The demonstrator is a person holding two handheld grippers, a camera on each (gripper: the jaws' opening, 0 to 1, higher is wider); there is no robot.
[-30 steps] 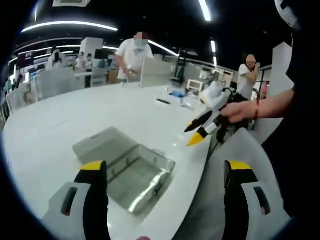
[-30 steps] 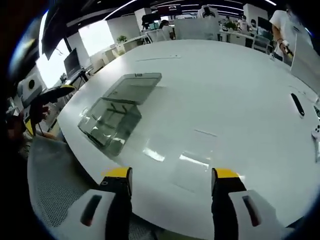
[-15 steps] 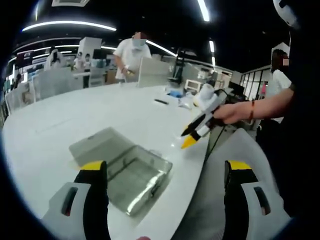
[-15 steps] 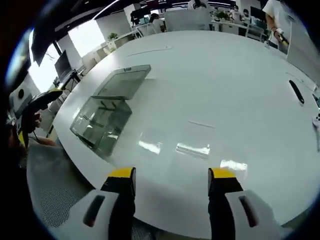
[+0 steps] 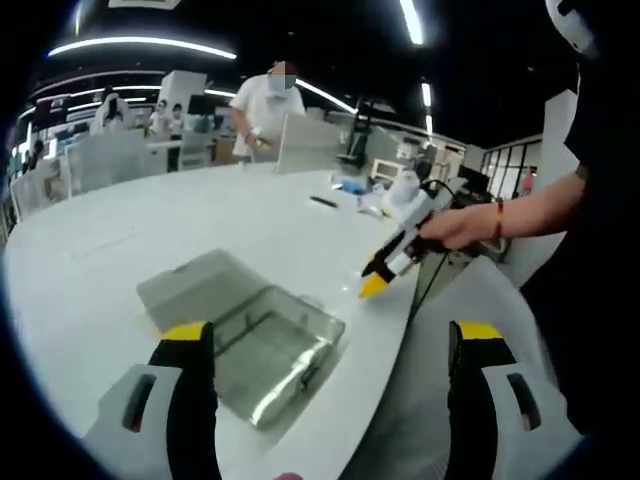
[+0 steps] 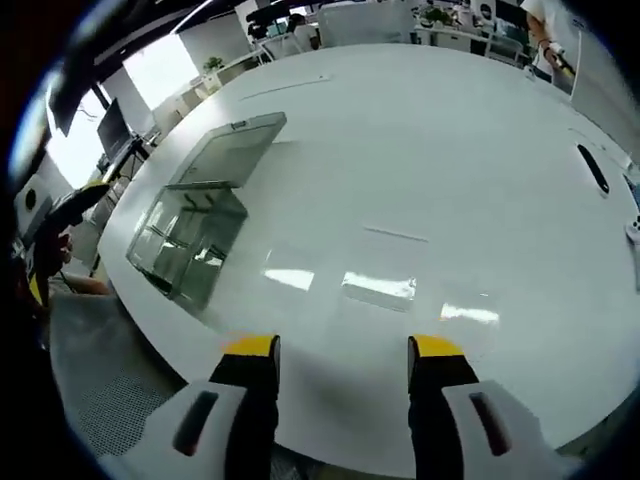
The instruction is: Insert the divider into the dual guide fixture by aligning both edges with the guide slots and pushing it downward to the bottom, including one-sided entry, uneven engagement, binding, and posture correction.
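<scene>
1. Closing in a little, my right claw [image 6: 342, 345] has its jaws nearer each other than a second ago, but there is still a clear gap and nothing is held. Its view has slid forward over the table [image 6: 470, 130] edge, so I judge I am lowering it for a pick-up.
2. My left claw [image 5: 331, 330] is wide apart and empty, as it was. It hangs just off the table edge, and its view has hardly moved.
3. Just ahead of the right jaws, a faint clear sheet lies flat on the table. I take it for the divider [image 6: 380, 275], though it shows mostly as glare and a thin far edge. It sits a touch right of the gap's centre, apart from the jaw tips and not yet gripped.
4. Further left stands the clear fixture [image 6: 185, 245], near the table edge, close in front of the left claw and well apart from the divider. Nothing is in its slots yet, so insertion has not begun.
5. Beyond the fixture a flat grey panel [image 6: 232, 150] touches its far side.
6. Far across the table lies a black bar [image 6: 592, 170], and people stand behind it.
</scene>
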